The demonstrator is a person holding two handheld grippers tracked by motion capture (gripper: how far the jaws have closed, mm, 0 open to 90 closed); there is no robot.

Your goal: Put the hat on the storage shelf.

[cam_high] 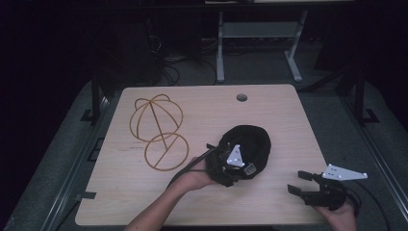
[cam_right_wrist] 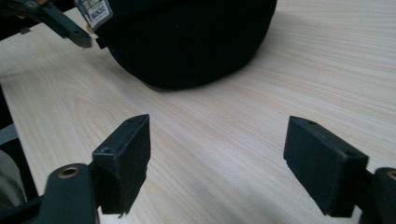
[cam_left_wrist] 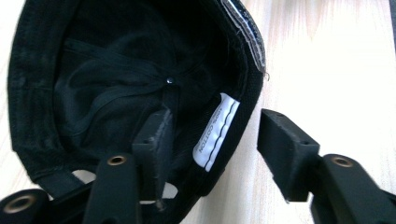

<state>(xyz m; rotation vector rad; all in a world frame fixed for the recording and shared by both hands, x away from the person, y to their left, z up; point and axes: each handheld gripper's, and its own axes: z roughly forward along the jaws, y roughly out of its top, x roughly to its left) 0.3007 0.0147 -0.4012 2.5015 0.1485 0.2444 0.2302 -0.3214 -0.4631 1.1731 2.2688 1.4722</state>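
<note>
Left gripper (cam_left_wrist: 212, 140) spread apart astride the rim of a black cap (cam_left_wrist: 116, 79): one jaw inside the hollow, the other outside over bare wood, neither pressing the cloth, so nothing clamped. White label (cam_left_wrist: 215, 133) sewn inside the rim, just between the two jaws. Seen from above, same left gripper (cam_high: 226, 166) at the near edge of the cap (cam_high: 250, 139), held by the left hand (cam_high: 195, 179), cap lying opening-up near the middle of the table (cam_high: 202, 202).

Right gripper (cam_right_wrist: 233, 163) wide apart, empty, jaws hovering over plain wood, cap (cam_right_wrist: 187, 42) beyond them and well clear. From above, right gripper (cam_high: 300, 182) near the table's near right corner, held in the right hand (cam_high: 339, 214).

Farther left on the table, a wire frame (cam_high: 156, 127) of yellowish hoops, well apart from the cap.
</note>
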